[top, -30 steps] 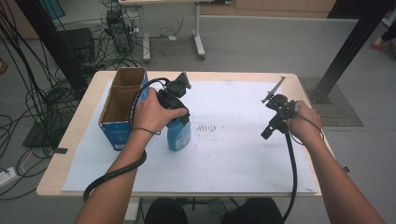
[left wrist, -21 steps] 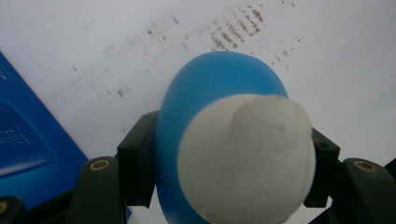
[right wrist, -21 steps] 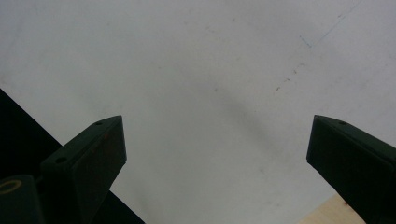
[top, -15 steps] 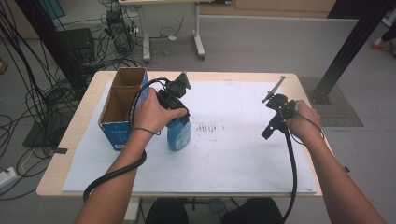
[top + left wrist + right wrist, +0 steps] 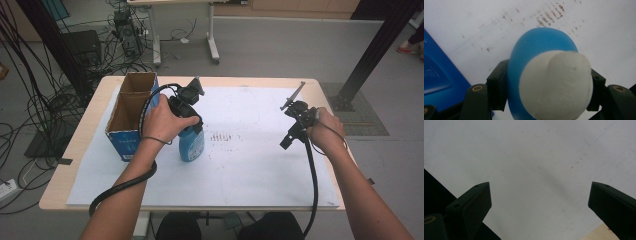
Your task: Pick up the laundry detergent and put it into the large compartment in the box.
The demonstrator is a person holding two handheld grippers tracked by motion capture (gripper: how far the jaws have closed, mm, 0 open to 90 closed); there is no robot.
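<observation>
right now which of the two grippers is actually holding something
The left gripper: it is shut on the blue bottle, jaws pressed against both sides below the white cap. The right gripper stands open over the white sheet, with nothing between its jaws.

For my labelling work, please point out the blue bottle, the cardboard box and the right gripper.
blue bottle (image 5: 192,145): high view, its lower body.
cardboard box (image 5: 124,145): high view, its blue front wall.
right gripper (image 5: 540,200): right gripper view, midway between its open jaws.

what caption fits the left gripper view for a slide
Left gripper shut on a blue bottle with a white cap, above stained white paper.
</observation>
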